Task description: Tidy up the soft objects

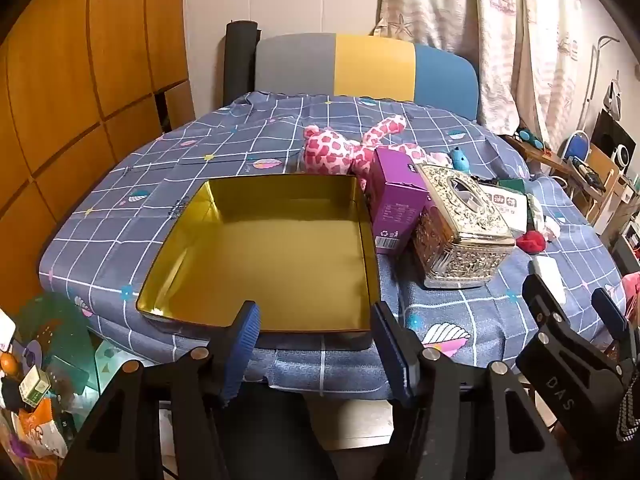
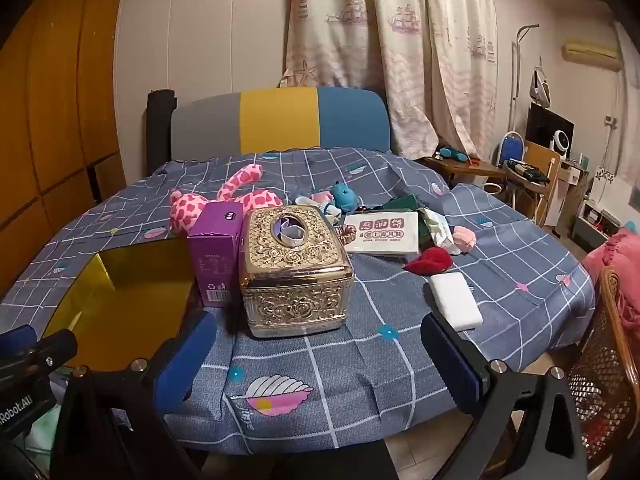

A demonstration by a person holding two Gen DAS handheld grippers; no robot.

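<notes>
Both tools, the left tool [image 1: 316, 344] and the right tool [image 2: 320, 360], were held wide and gripped nothing. Nothing was seen inside the gold tin [image 1: 272, 256]; something pale showed in the ornate tissue box [image 2: 296, 276]. The pink plush toy [image 2: 224, 200] lay on the surface [image 2: 360, 360], partly hidden behind the purple carton [image 2: 216, 252].
</notes>
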